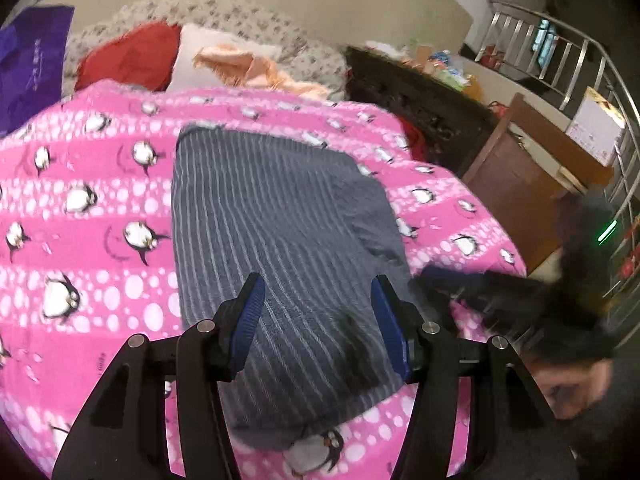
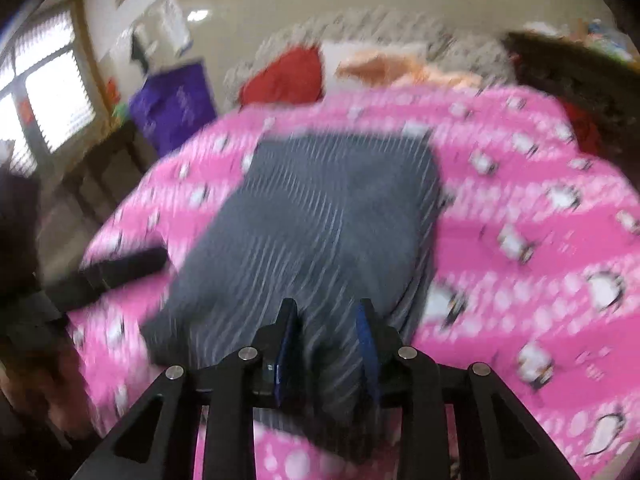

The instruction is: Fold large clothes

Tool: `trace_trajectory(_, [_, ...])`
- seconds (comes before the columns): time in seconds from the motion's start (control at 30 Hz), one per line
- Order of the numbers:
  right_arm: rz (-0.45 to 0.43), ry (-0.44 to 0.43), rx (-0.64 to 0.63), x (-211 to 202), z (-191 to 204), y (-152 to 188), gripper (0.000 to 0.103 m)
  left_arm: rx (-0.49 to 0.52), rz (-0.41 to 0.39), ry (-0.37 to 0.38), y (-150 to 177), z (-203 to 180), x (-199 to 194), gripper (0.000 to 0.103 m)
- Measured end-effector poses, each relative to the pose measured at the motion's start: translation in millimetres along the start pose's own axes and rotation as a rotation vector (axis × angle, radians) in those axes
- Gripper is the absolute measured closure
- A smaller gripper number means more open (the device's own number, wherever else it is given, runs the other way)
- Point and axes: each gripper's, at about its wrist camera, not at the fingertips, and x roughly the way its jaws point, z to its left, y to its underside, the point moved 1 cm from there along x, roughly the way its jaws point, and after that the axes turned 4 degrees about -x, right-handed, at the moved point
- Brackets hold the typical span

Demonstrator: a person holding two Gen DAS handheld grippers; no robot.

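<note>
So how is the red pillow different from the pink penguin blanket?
The red pillow is plain, one colour; the pink penguin blanket has penguins and white dots. The pillow lies far back by the headboard; the blanket spreads wide across the near bed, under the grey striped garment. Both lie on the bed.

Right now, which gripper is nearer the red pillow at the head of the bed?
Neither, clearly. The left gripper and the right gripper both sit over the near end of the striped grey garment, far from the red pillow.
</note>
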Motion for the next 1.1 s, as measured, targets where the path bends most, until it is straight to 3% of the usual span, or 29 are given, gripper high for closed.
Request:
trace_trajectory(0.13, [-0.077,0.133,0.121,-5.3,-5.7,-52.4,0.069,-0.041,0.04,-0.039,21.3,7.9,19.7,0.048])
trace_trajectory(0.2, [-0.095,0.13,0.197,8.0,-6.4,-78.3,0.068,-0.038,0.026,-0.033,27.3,6.7,17.1,0.048])
trace_trajectory(0.3, [-0.079,0.091,0.206,43.0,0.3,-97.9,0.067,-0.049,0.042,-0.013,28.2,10.6,19.2,0.047])
trace_trajectory(0.4, [-0.012,0.157,0.181,89.5,-4.7,-91.1,0.067,-0.067,0.062,0.013,28.6,17.7,23.0,0.048])
trace_trajectory(0.5, [0.055,0.252,0.134,125.3,-22.8,-60.7,0.067,-0.032,0.075,0.019,33.3,13.7,27.6,0.048])
trace_trajectory(0.6, [0.038,0.216,0.156,132.1,-36.7,-37.0,0.065,-0.007,0.075,-0.002,37.9,8.3,33.2,0.048])
trace_trajectory(0.83, [0.062,0.188,0.177,142.7,-47.3,-40.0,0.062,-0.012,0.093,-0.011,36.2,7.5,37.7,0.048])
trace_trajectory(0.97, [0.054,0.176,0.191,135.9,-46.0,-38.7,0.059,0.048,0.079,-0.073,30.8,-6.3,29.4,0.048])
trace_trajectory(1.1, [0.048,0.169,0.192,119.7,-44.1,-29.7,0.054,0.018,-0.039,-0.094,-13.6,-4.0,8.6,0.047])
